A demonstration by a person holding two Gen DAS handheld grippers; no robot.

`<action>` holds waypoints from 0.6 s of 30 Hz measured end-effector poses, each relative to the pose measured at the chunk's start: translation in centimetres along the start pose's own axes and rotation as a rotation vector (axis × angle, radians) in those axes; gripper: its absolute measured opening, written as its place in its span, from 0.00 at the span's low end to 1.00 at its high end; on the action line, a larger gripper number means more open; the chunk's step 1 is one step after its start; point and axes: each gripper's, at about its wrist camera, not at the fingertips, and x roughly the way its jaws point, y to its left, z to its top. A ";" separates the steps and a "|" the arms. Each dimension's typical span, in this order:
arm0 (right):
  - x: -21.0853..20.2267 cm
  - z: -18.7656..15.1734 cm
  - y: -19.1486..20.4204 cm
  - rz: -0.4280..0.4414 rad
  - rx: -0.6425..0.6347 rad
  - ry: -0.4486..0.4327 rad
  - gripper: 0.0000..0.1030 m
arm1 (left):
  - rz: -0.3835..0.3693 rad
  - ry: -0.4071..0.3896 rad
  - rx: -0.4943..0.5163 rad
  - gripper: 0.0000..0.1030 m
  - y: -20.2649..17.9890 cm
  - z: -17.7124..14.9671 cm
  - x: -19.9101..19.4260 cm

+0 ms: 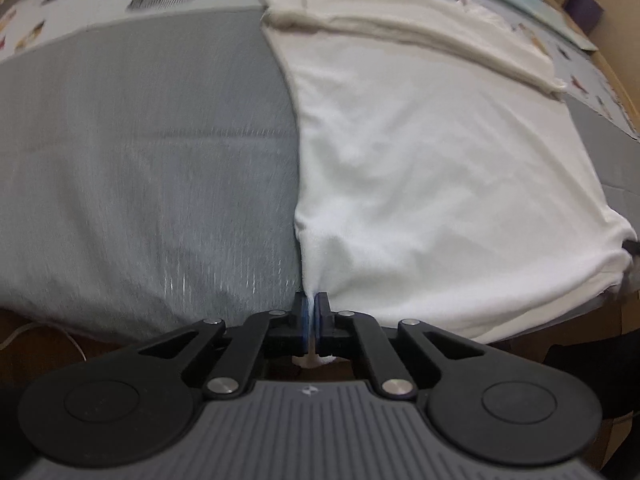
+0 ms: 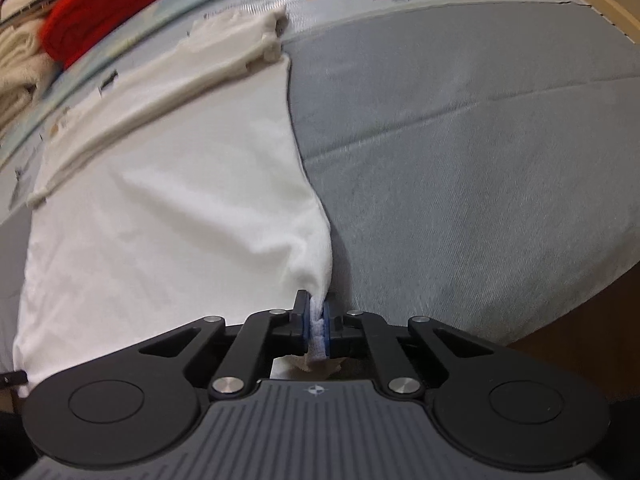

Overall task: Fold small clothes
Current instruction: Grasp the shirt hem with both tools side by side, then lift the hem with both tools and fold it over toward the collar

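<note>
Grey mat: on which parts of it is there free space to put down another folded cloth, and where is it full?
Free: the bare grey mat left of the white garment, and the wide grey stretch right of it in the right wrist view. Crowded: the far left corner in the right wrist view, where the red cloth and beige cloths are piled.

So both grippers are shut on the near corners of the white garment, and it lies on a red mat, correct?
Not quite: the mat is grey, not red, as both wrist views show. The rest holds: the left gripper and the right gripper each have their jaws shut on a near corner of the white garment.
</note>
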 end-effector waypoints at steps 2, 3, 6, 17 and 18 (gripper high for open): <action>-1.0 0.7 -0.1 0.040 0.003 -0.043 0.05 | -0.012 -0.025 0.013 0.02 -0.3 0.5 -1.0; -1.7 1.0 -0.1 0.063 0.008 -0.066 0.05 | -0.020 -0.043 0.017 0.02 -0.3 0.8 -1.6; -4.4 2.1 -0.5 0.162 0.042 -0.134 0.05 | -0.064 -0.113 0.012 0.02 -0.5 1.7 -4.5; -14.7 -0.3 -2.0 0.389 0.064 -0.280 0.04 | -0.187 -0.283 0.027 0.02 -0.1 -1.3 -15.9; -15.6 -0.8 -2.4 0.406 0.084 -0.275 0.04 | -0.197 -0.294 0.026 0.02 0.1 -1.5 -17.1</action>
